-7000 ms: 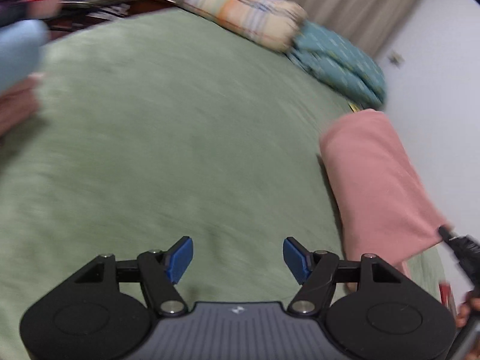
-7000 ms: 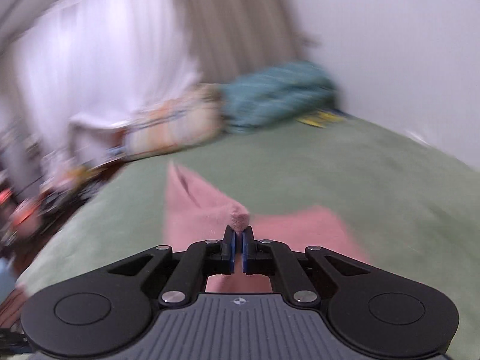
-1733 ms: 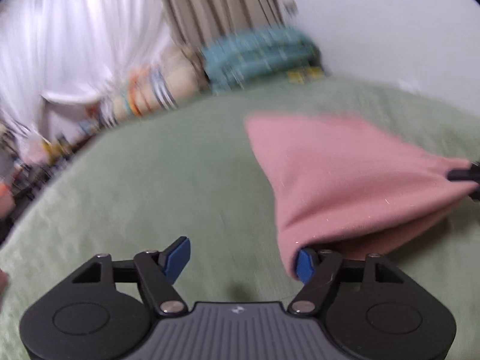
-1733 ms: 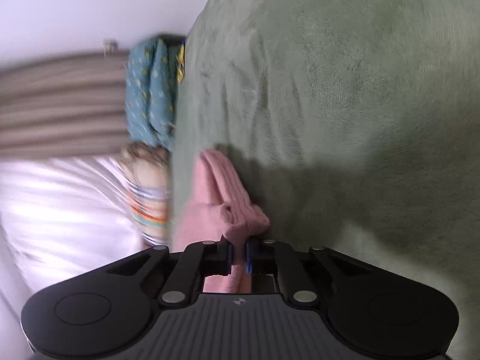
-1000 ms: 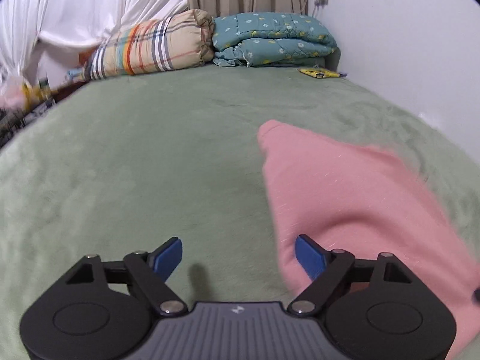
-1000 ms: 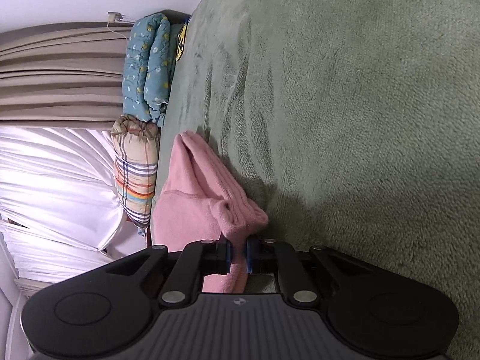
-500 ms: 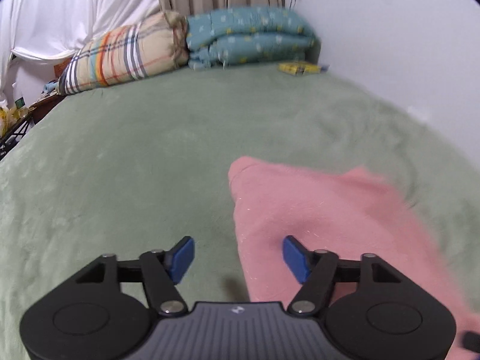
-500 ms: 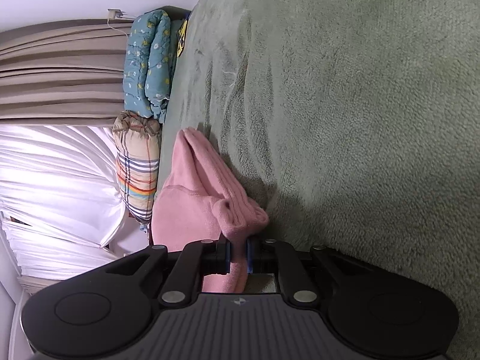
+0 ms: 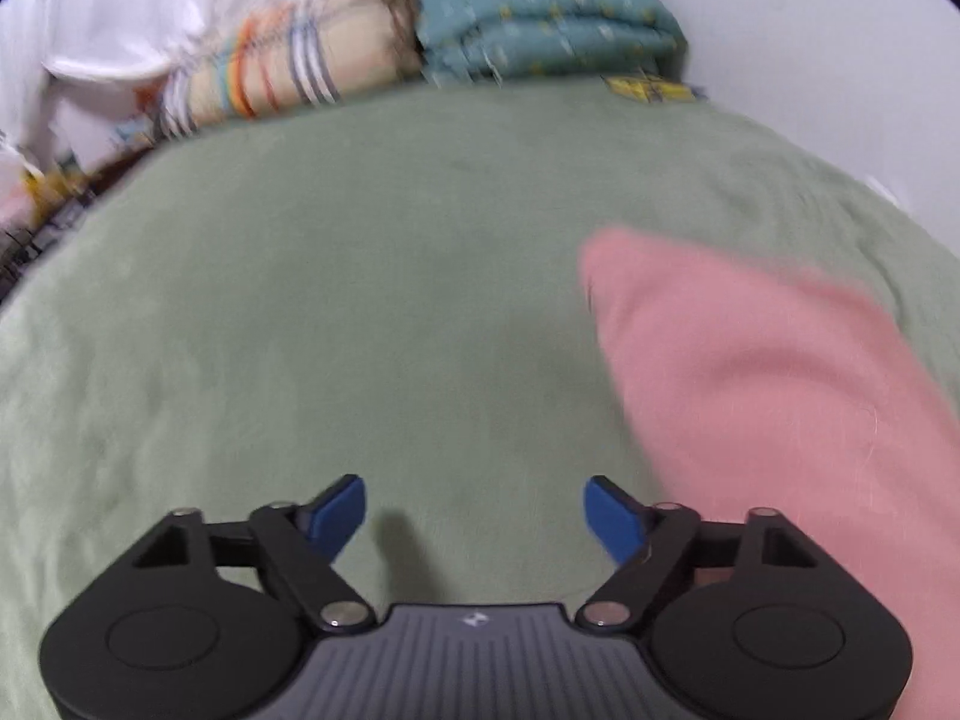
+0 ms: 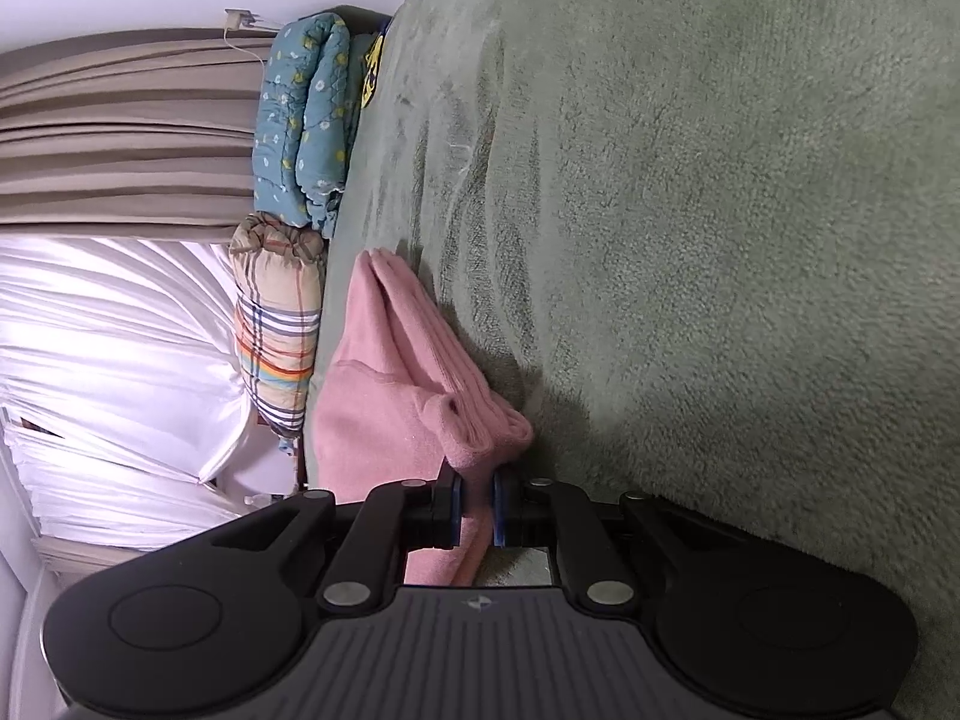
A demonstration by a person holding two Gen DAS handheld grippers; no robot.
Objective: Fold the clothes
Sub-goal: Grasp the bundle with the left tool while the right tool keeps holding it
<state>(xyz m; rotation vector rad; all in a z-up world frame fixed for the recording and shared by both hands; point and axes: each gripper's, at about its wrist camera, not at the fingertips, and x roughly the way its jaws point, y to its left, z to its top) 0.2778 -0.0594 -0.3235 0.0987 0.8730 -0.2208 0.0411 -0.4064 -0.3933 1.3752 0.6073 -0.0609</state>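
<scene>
Sliding aside from pink garment (image 9: 780, 396), left gripper (image 9: 474, 510) gaping wide; right gripper (image 10: 477, 504) pinching bunched layers over bed (image 10: 720, 240), folding unfinished.

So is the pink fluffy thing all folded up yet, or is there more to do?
Partly done. The pink fleece garment is already doubled into several layers. In hand: the right gripper is shut on its bunched corner, holding it against the green fleece blanket. Left to do: the left gripper hangs open and empty beside the cloth, so it likely still needs laying flat and neatening.
</scene>
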